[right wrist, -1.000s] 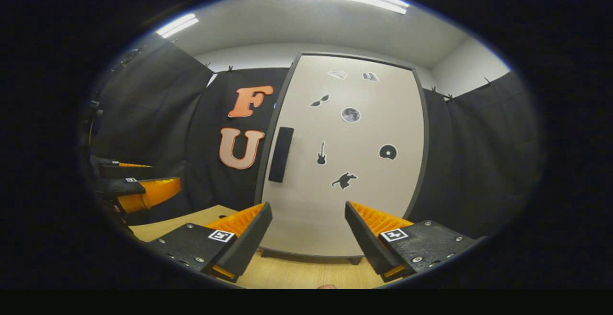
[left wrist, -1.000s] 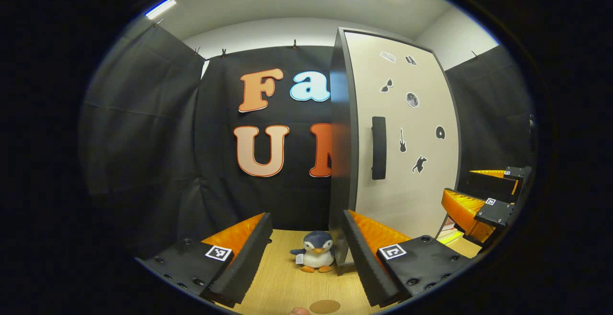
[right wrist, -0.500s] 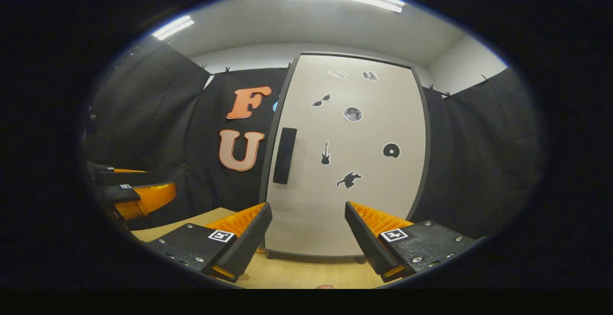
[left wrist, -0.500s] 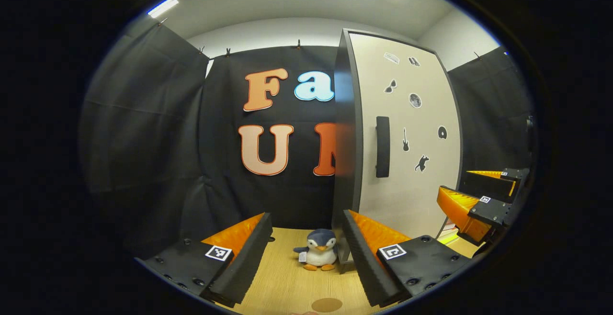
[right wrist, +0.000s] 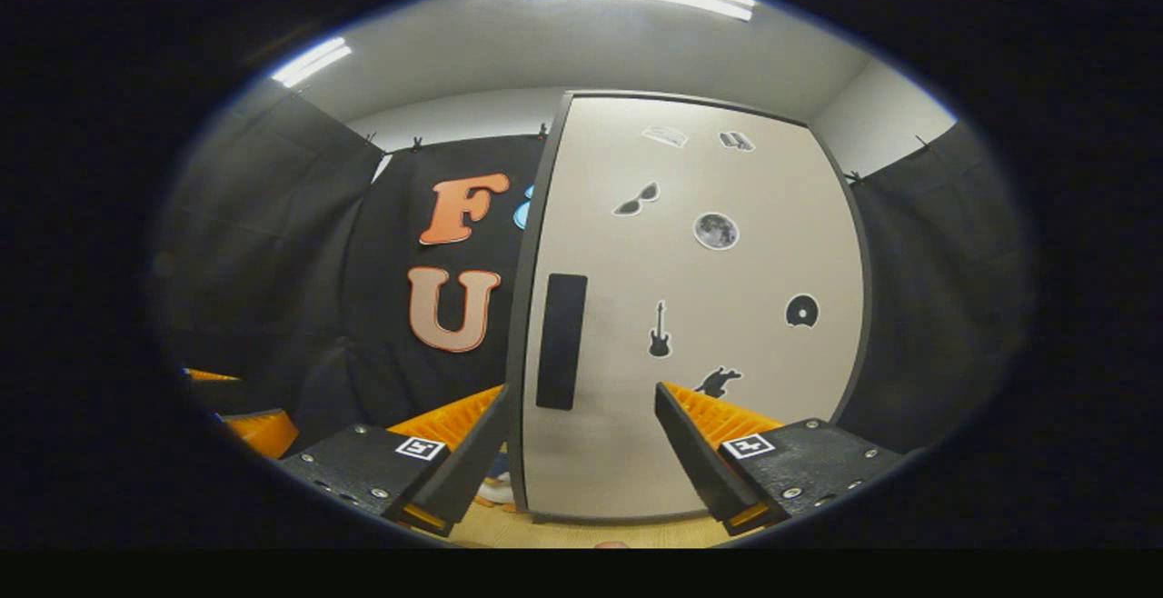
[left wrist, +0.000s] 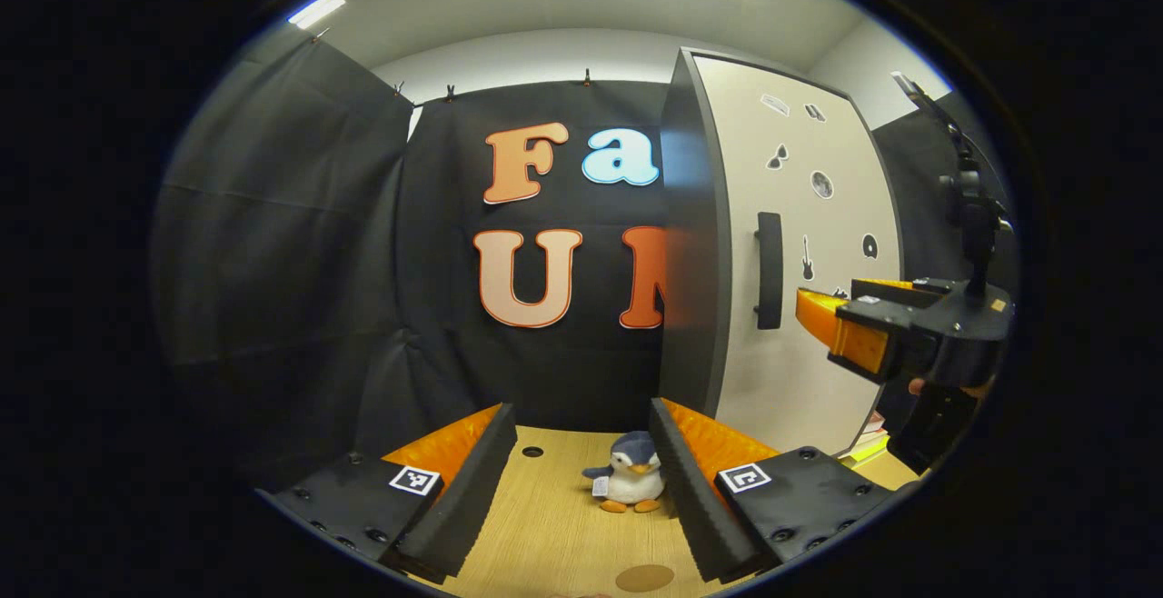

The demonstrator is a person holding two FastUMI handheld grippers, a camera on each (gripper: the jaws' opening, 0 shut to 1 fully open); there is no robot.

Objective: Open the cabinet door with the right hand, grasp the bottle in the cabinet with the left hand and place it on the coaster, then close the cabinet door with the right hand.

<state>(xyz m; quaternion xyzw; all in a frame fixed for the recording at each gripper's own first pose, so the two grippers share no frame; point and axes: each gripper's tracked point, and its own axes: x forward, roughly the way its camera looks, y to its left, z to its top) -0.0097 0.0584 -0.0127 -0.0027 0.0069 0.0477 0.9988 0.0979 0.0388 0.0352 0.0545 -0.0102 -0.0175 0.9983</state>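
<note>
Cabinet door (right wrist: 690,307) stands shut ahead of the right gripper (right wrist: 581,453), jaws spread wide, empty, near its dark handle (right wrist: 561,341). Left gripper (left wrist: 581,480) gapes too (over the table (left wrist: 545,525)). The door looks stiff, light; hook the upright handle mid-length.

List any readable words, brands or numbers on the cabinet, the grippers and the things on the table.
No readable text.
Cabinet door: picture stickers, no words; the top two stickers are too small to tell.
Coded square on the left gripper: a pattern, no characters.
Tag on the penguin toy: too small to read.
</note>
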